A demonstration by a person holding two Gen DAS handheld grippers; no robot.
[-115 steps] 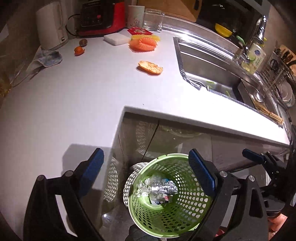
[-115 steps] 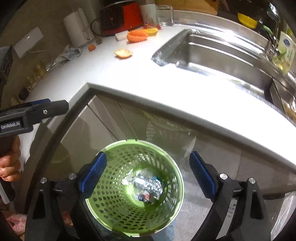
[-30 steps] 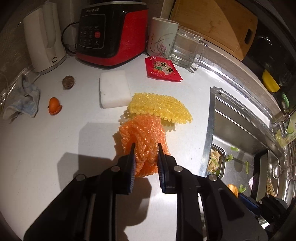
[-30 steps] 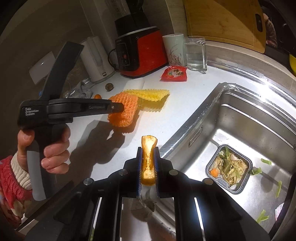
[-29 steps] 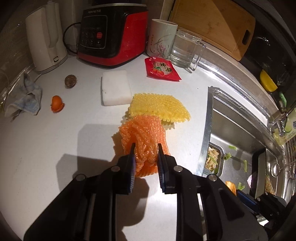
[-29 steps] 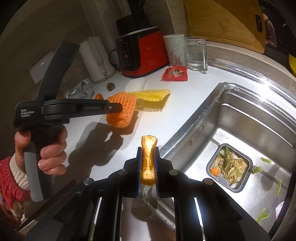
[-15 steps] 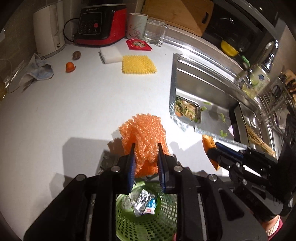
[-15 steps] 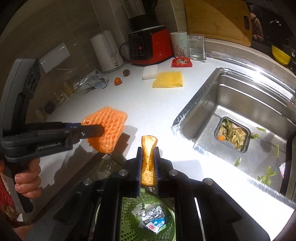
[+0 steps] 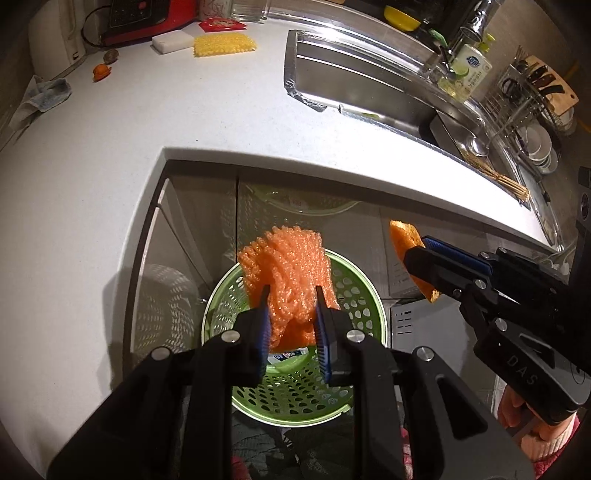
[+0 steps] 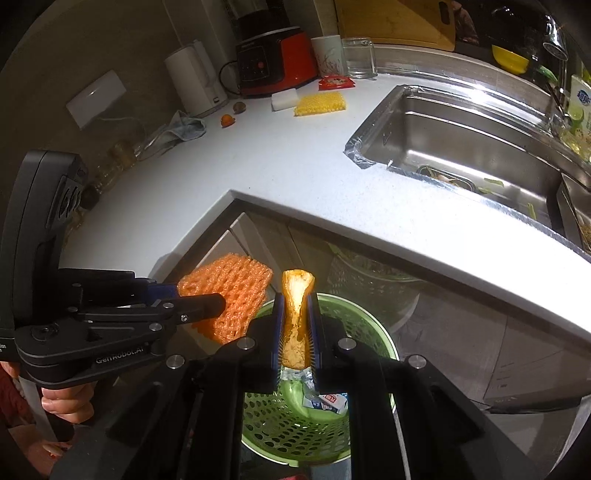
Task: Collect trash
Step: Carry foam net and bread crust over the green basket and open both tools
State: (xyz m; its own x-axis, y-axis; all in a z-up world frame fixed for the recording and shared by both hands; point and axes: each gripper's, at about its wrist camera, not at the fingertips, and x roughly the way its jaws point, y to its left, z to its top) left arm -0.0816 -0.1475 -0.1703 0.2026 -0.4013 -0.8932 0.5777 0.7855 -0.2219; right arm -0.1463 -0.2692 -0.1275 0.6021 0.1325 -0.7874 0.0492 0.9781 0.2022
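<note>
L gripper (image 9: 291, 317) clamped on orange foam fruit net (image 9: 286, 269), right above green perforated bin (image 9: 295, 391) below worktop corner. R gripper (image 10: 295, 328) pinching orange peel (image 10: 295, 314), over bin too. Risk imo: light net snags on pads or drifts past rim when released.

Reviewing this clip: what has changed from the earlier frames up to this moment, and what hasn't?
Both grippers left the bin open, then closed on trash at the counter: the left gripper on the orange foam net, the right gripper on the orange peel. Both carried them back over the green bin. The yellow foam net, white sponge and red packet stayed put.
</note>
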